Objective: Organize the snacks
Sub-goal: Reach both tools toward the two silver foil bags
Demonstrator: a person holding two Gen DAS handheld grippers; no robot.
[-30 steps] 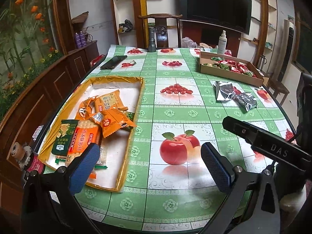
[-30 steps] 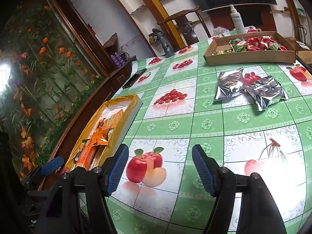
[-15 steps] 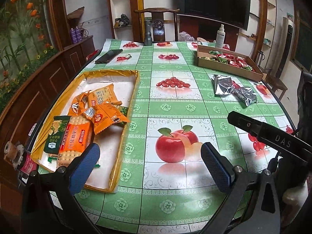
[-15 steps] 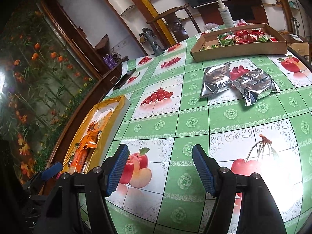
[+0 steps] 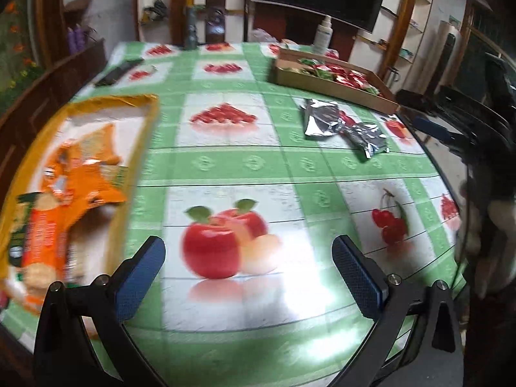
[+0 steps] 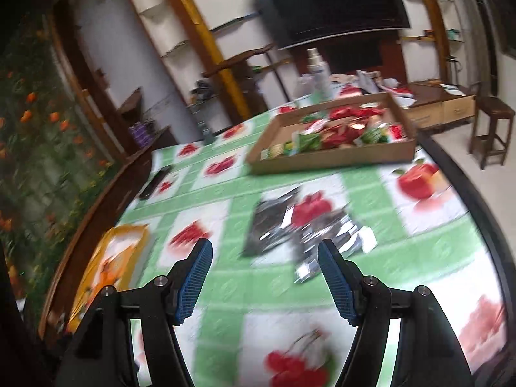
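Note:
Two crumpled silver foil packets (image 6: pixel 271 225) (image 5: pixel 322 119) lie side by side on the green fruit-print tablecloth. My right gripper (image 6: pixel 264 248) hovers just short of them, open, with nothing between its blue pads; the view is blurred. My left gripper (image 5: pixel 250 258) is open over the printed apple with nothing in it. A yellow tray (image 5: pixel 142 135) at the left holds orange and green biscuit packets (image 5: pixel 80 174). A cardboard box (image 6: pixel 332 158) further back holds red and green snacks (image 6: pixel 342 129). One blue pad (image 5: pixel 430 128) of the right gripper shows at the right edge of the left wrist view.
A dark phone (image 6: pixel 154 182) lies near the table's far left side. A spray bottle (image 6: pixel 317 77) and a dark flask (image 5: pixel 191 32) stand at the back by a wooden chair (image 5: pixel 222 9). The table's dark rim (image 6: pixel 467 193) curves close on the right.
My right gripper has swung forward and up toward the silver packets, which now sit just past its fingertips. The left gripper has shifted right, pushing the yellow tray to the frame's left edge.

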